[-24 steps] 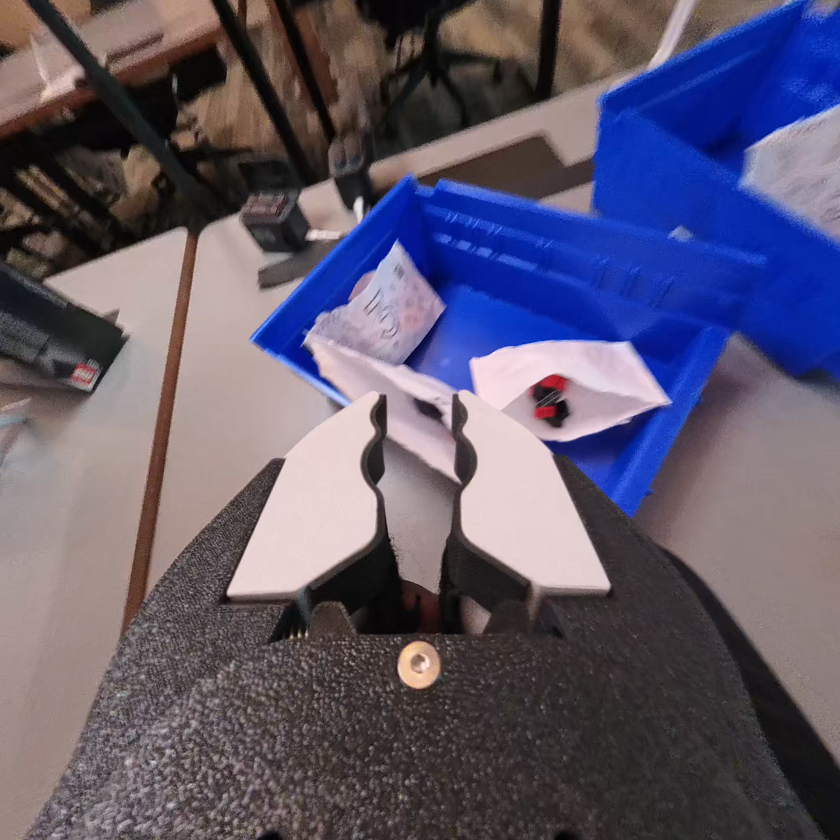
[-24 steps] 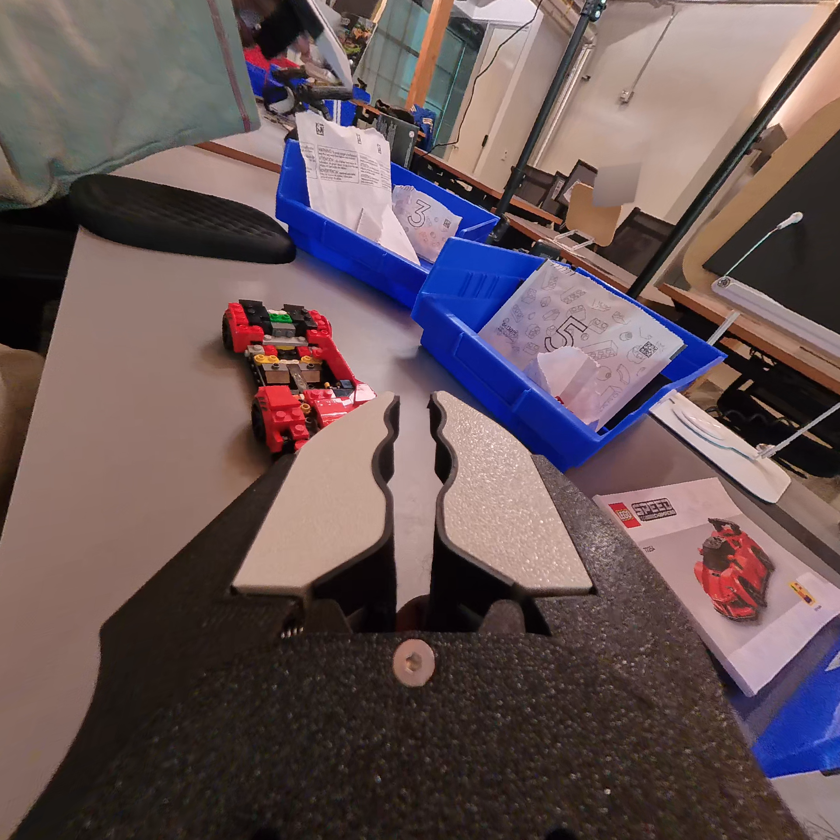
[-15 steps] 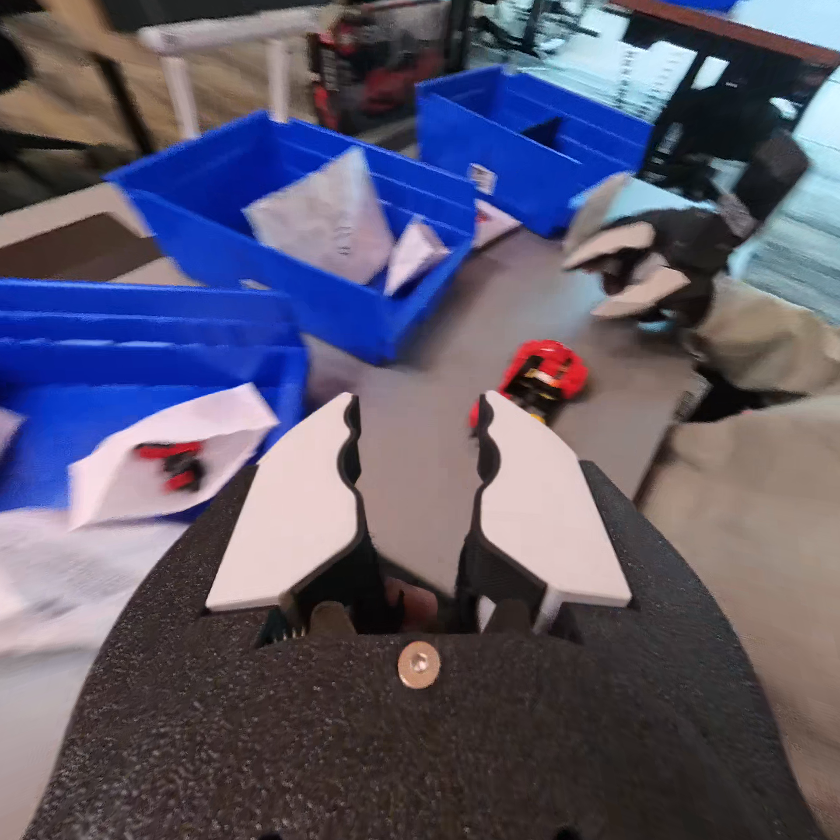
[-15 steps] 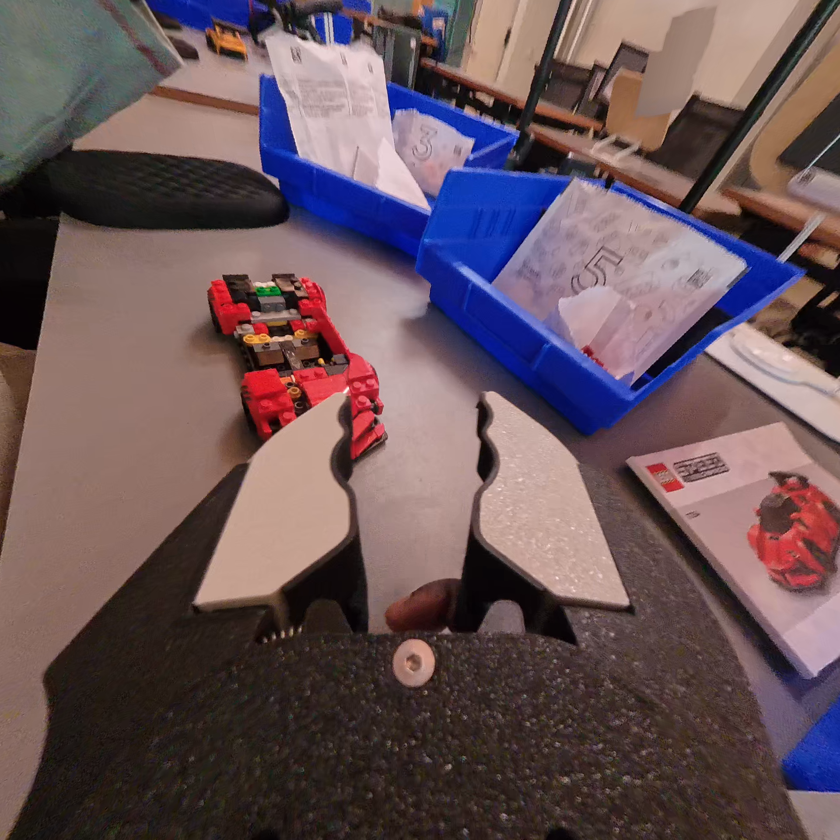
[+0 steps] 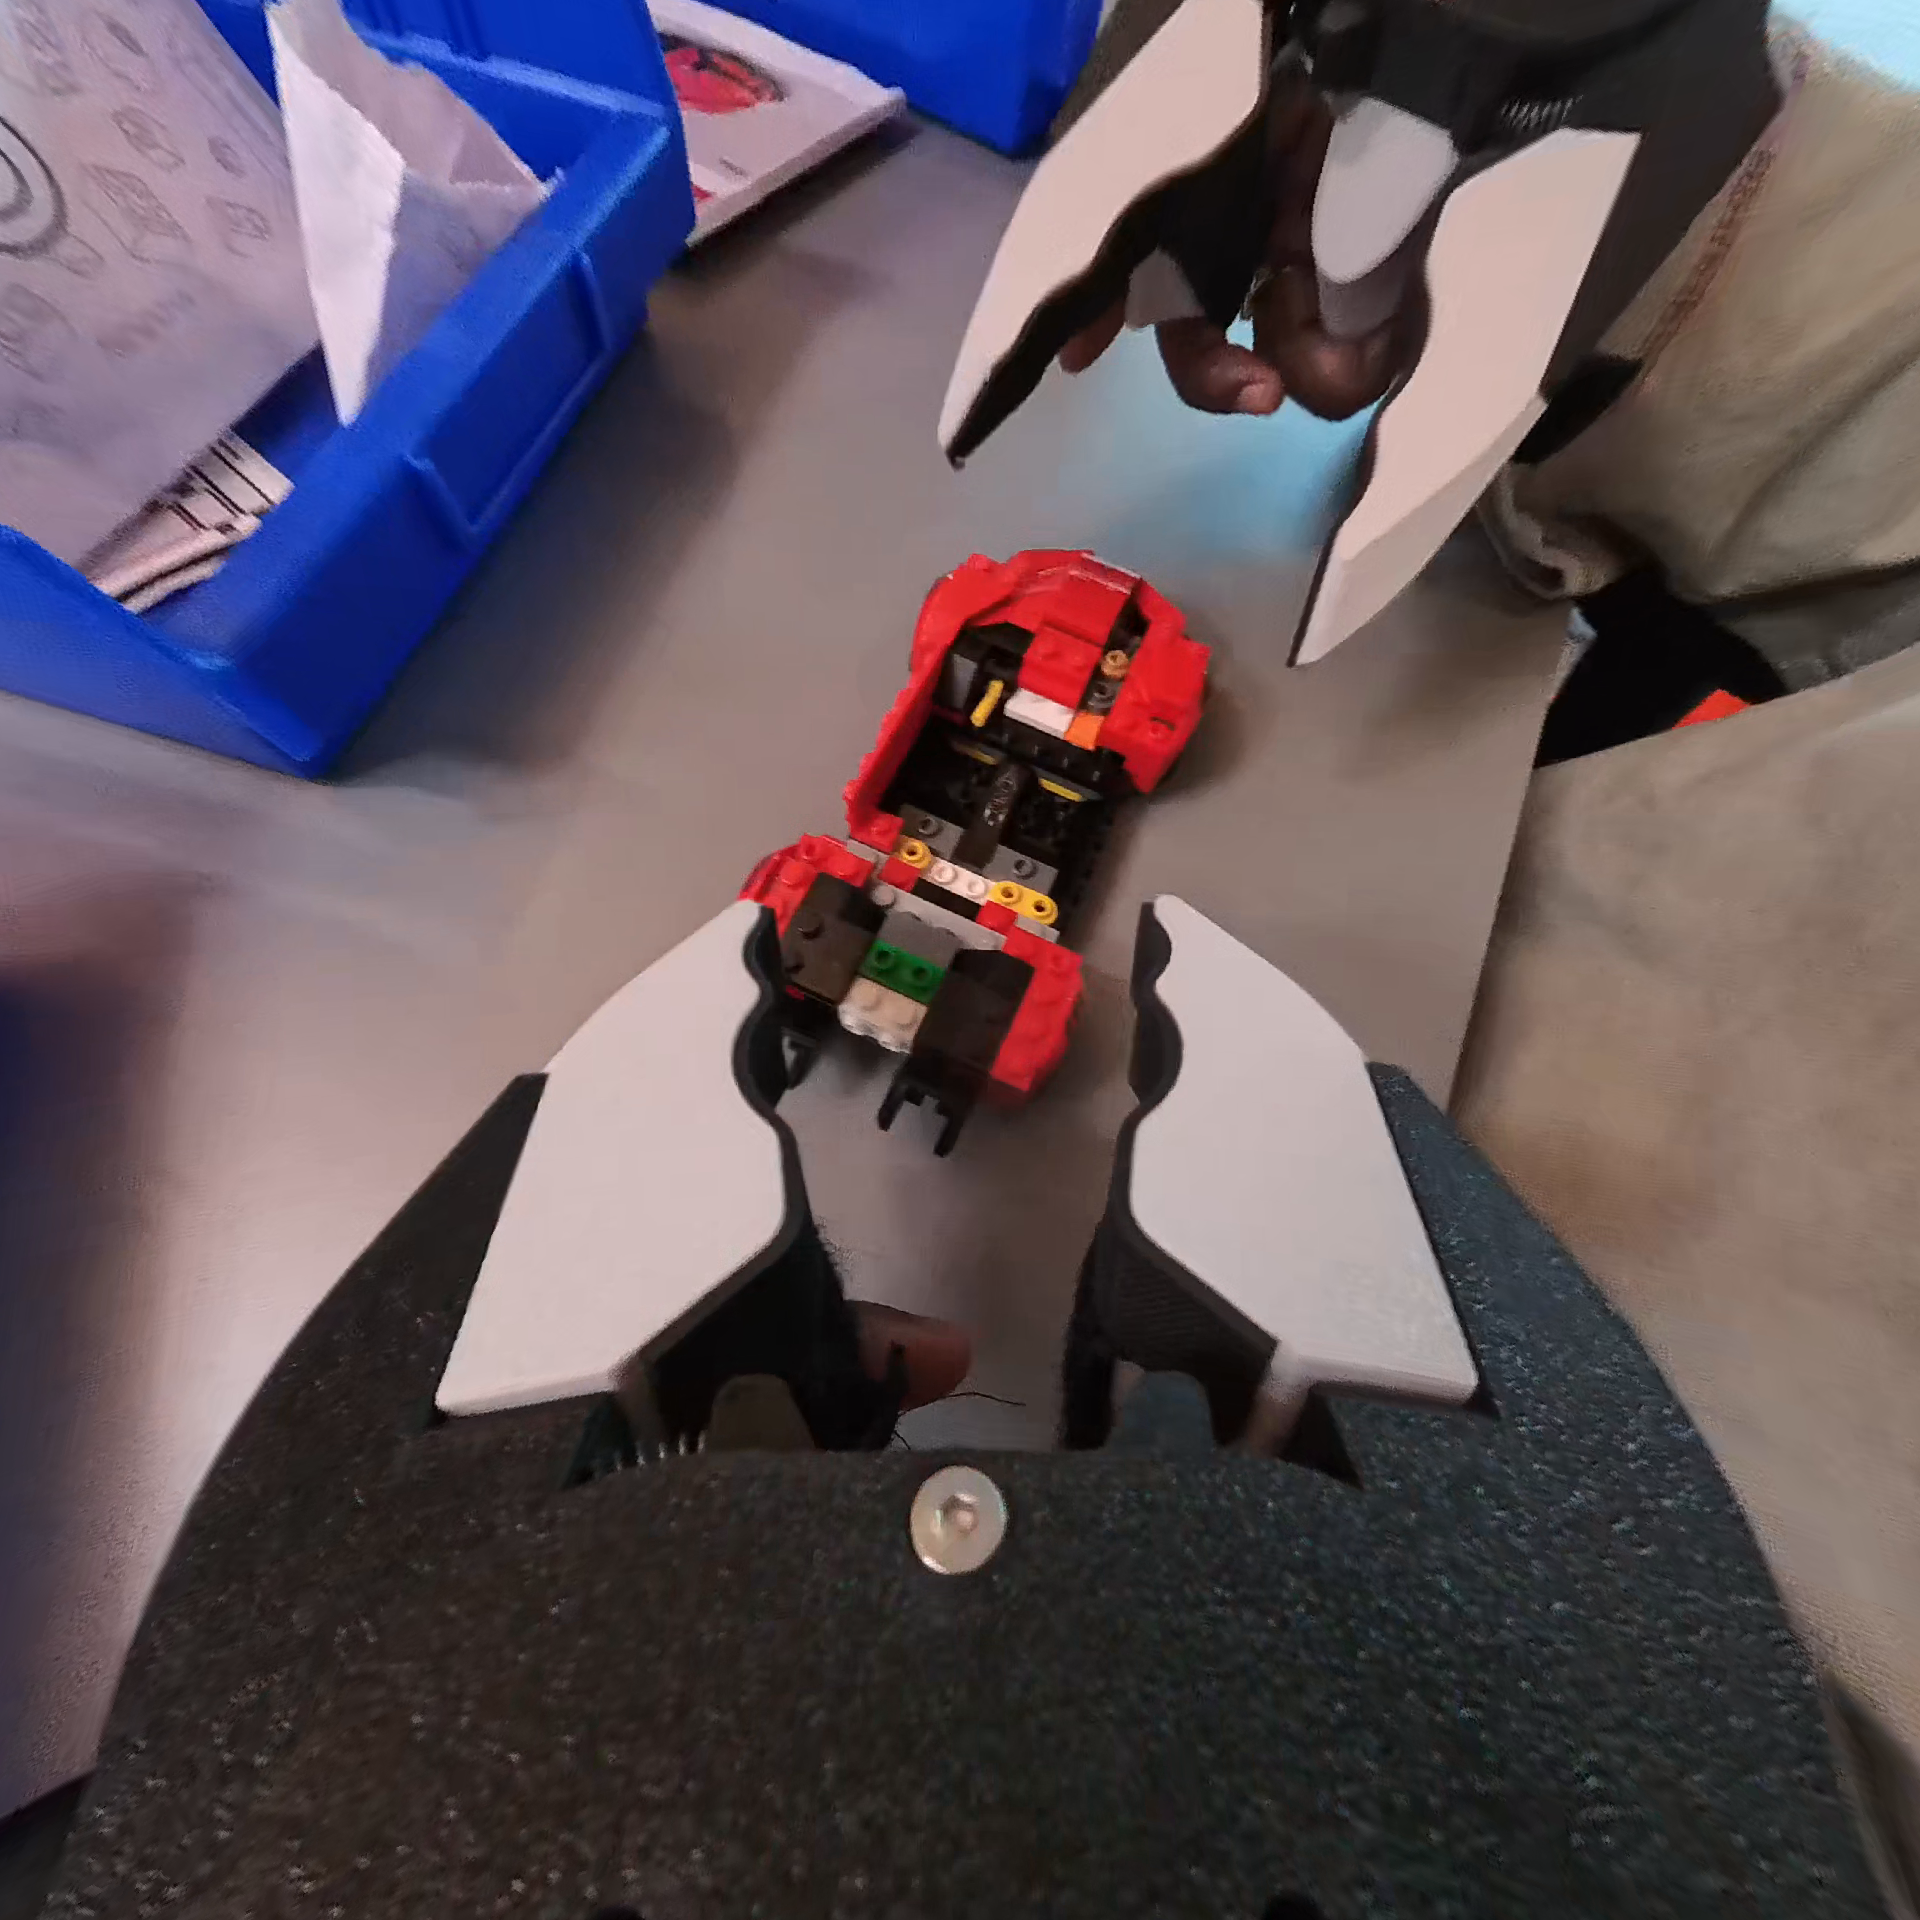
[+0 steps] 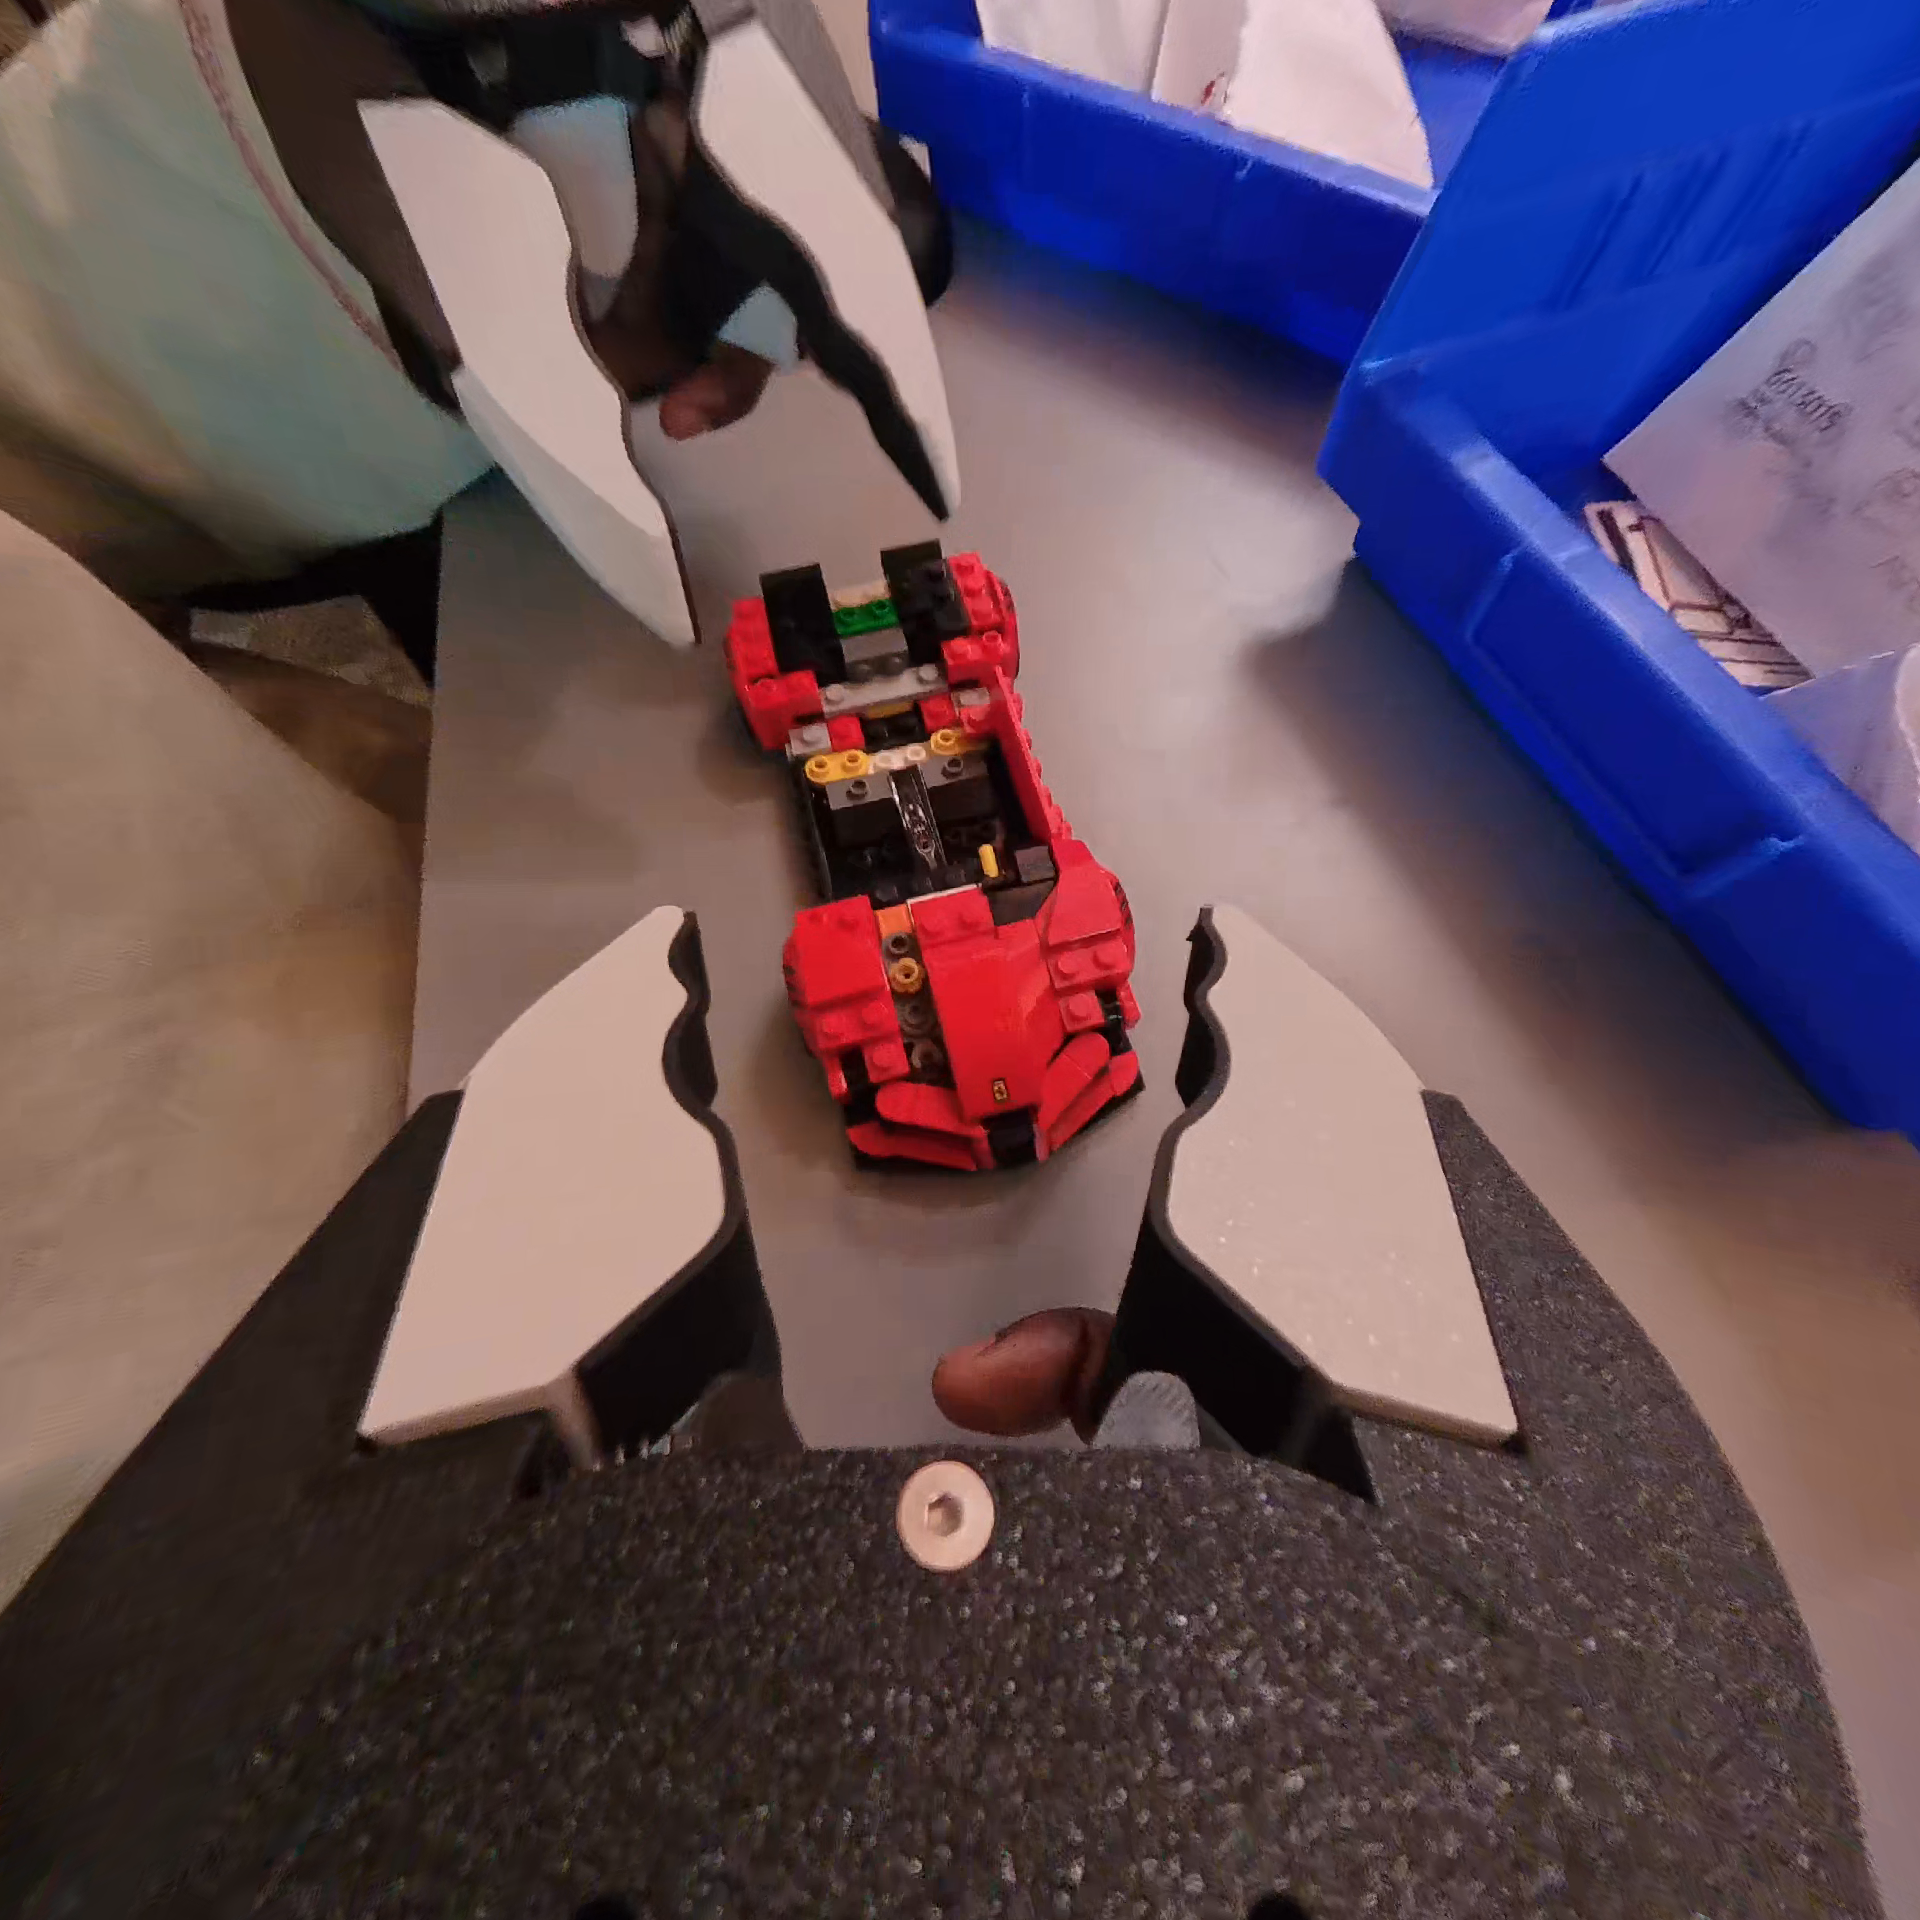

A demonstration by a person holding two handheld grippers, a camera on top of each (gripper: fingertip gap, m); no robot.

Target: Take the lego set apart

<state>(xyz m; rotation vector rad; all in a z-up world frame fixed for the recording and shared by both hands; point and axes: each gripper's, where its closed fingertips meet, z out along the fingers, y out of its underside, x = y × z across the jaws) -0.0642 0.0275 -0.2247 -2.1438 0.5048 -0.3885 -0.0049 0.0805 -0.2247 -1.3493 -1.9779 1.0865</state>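
Evidently blocky red lego car (image 6: 940,862) sits, seemingly untouched.

Grey table (image 6: 1195,644), blue bins (image 6: 1621,665) holding paper bags (image 5: 156,260), booklet (image 5: 769,125) behind

Both tongs are the same build. The left tongs (image 5: 951,966) have a chunky black body with a rough, speckled grainy finish, and two flat light-grey fingers (image 5: 644,1164) with wavy, notched black inner edges tapering to points. A single silver hex screw (image 5: 957,1520) sits dead centre on the body. The right tongs (image 6: 945,971) match: same grainy black shell, same pale grey fingers (image 6: 1320,1195), same silver screw (image 6: 943,1514). A small spring shows in the black gap at the base of the left finger. The person wears a pale mint top (image 6: 156,312) and beige trousers (image 5: 1714,1091).
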